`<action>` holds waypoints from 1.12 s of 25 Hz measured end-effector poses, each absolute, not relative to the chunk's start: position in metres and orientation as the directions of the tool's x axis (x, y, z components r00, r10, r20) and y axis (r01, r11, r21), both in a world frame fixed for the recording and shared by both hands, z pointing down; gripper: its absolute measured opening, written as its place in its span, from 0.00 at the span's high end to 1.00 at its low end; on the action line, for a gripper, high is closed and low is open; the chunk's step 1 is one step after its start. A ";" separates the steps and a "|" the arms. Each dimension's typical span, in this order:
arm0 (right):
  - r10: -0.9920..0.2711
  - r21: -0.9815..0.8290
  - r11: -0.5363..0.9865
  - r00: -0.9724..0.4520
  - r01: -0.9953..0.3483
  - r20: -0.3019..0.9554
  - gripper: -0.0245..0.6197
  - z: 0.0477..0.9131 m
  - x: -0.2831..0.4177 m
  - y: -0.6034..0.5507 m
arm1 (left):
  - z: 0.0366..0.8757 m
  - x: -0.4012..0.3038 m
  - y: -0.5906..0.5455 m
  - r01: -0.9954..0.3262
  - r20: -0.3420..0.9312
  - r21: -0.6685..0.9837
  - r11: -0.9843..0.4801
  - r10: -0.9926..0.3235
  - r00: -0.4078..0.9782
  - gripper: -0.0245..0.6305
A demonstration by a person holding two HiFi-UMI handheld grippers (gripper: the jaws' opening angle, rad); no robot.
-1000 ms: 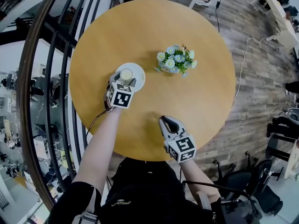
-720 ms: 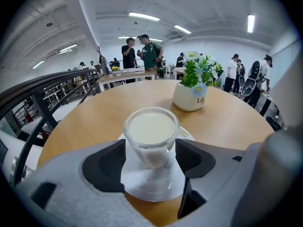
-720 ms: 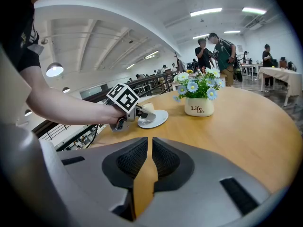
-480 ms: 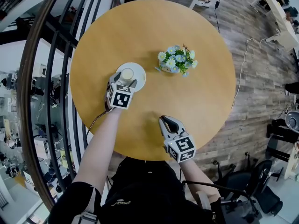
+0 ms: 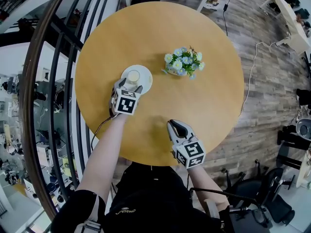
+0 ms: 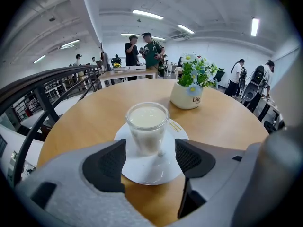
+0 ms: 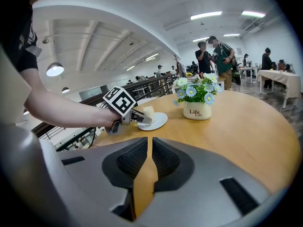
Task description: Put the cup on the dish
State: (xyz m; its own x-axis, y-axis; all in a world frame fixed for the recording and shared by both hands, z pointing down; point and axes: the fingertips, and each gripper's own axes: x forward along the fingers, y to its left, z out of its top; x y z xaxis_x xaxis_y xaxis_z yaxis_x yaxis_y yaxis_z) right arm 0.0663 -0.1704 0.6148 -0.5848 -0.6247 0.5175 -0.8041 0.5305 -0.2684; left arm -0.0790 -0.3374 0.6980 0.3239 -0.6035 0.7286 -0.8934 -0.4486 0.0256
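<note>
on white dish [image 6: 150,167]: glass cup [image 6: 147,128] upright, full of milky liquid.

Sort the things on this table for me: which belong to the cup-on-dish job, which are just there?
Job: clear glass cup of milky drink, standing on the round white dish; left claw, open, off the cup.
Just there: white pot of blue-and-white flowers; round wooden table; right claw, shut and empty.
</note>
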 end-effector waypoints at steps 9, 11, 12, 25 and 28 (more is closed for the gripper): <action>-0.651 -0.245 0.541 -0.585 -0.805 0.484 0.93 0.600 0.067 -0.171 | 0.689 -0.083 -0.312 -0.899 0.731 0.055 -0.435 -0.596 0.333 0.56; -0.659 -0.236 0.543 -0.583 -0.806 0.476 0.93 0.594 0.070 -0.173 | 0.683 -0.081 -0.305 -0.898 0.723 0.056 -0.437 -0.603 0.338 0.63; -0.663 -0.232 0.544 -0.583 -0.806 0.471 0.93 0.591 0.070 -0.174 | 0.678 -0.080 -0.302 -0.897 0.716 0.057 -0.438 -0.608 0.343 0.65; -0.706 -0.159 0.583 -0.594 -0.796 0.384 0.93 0.538 0.068 -0.179 | 0.587 -0.048 -0.251 -0.850 0.575 0.096 -0.517 -0.668 0.472 0.86; -0.719 -0.152 0.583 -0.593 -0.798 0.362 0.93 0.523 0.069 -0.179 | 0.567 -0.042 -0.239 -0.843 0.550 0.099 -0.528 -0.677 0.489 0.90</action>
